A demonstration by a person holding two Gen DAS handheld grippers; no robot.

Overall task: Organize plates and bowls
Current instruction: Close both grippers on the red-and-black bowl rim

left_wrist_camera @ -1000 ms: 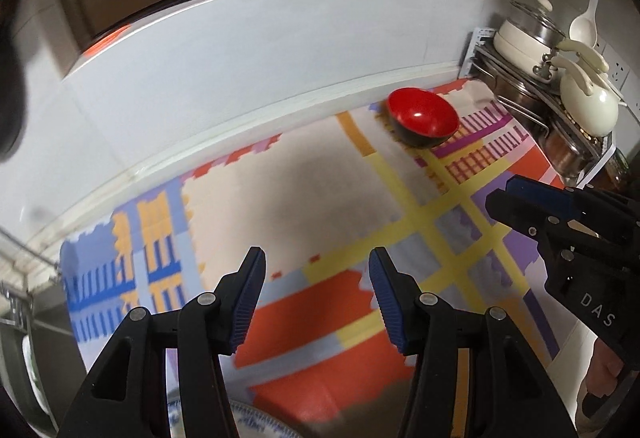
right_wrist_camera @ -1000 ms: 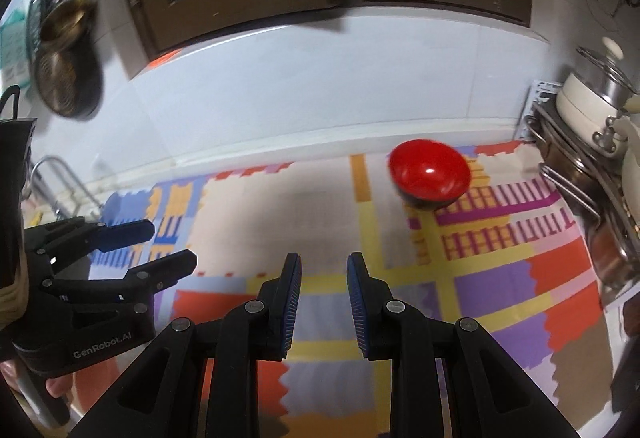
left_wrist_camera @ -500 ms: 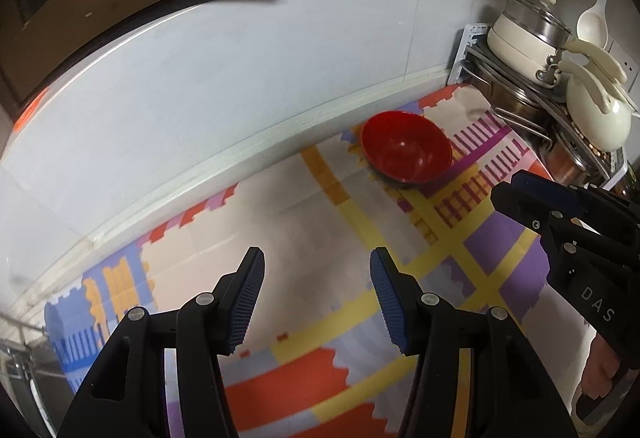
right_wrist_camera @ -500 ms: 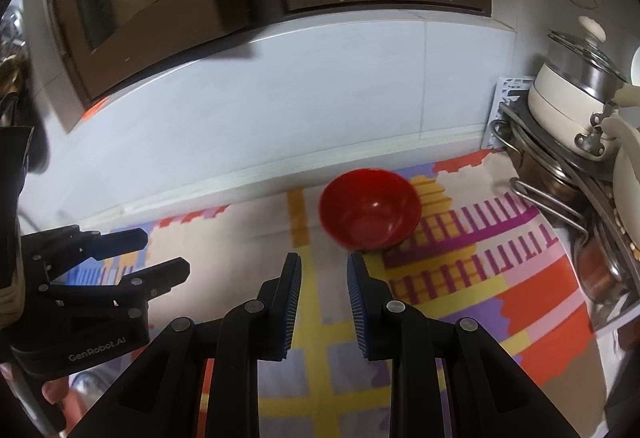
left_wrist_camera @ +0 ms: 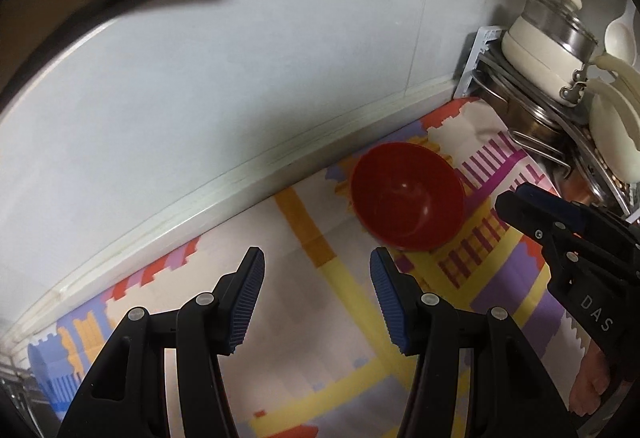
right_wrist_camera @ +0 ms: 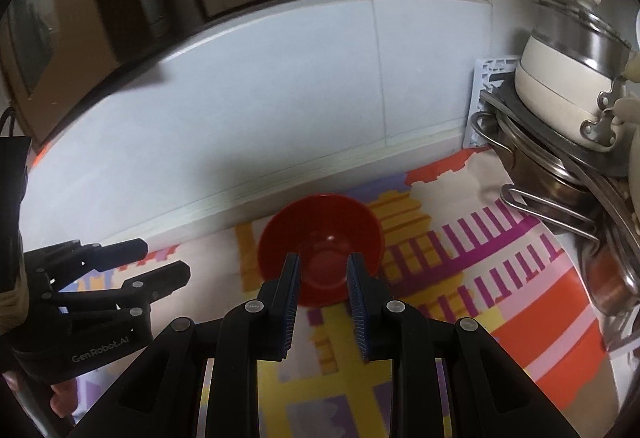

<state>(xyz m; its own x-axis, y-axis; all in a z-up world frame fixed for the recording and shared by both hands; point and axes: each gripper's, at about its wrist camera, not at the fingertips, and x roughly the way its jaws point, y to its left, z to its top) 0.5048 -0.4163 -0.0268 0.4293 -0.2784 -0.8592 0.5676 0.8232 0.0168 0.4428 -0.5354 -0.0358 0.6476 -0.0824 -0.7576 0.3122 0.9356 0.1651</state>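
Right wrist: "GenRobot.AI" on left gripper; red bowl ahead.

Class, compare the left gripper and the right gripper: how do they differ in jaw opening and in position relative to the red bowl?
The left gripper gapes wide; the right gripper has a narrower gap. The right gripper lines up with the red bowl; the left gripper points beside it. Both are open, empty, with blue pads.

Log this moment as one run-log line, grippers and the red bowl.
left gripper: open, empty | right gripper: open, empty, lined up with the bowl | red bowl: upright on patterned mat, ungrasped | phase: approach
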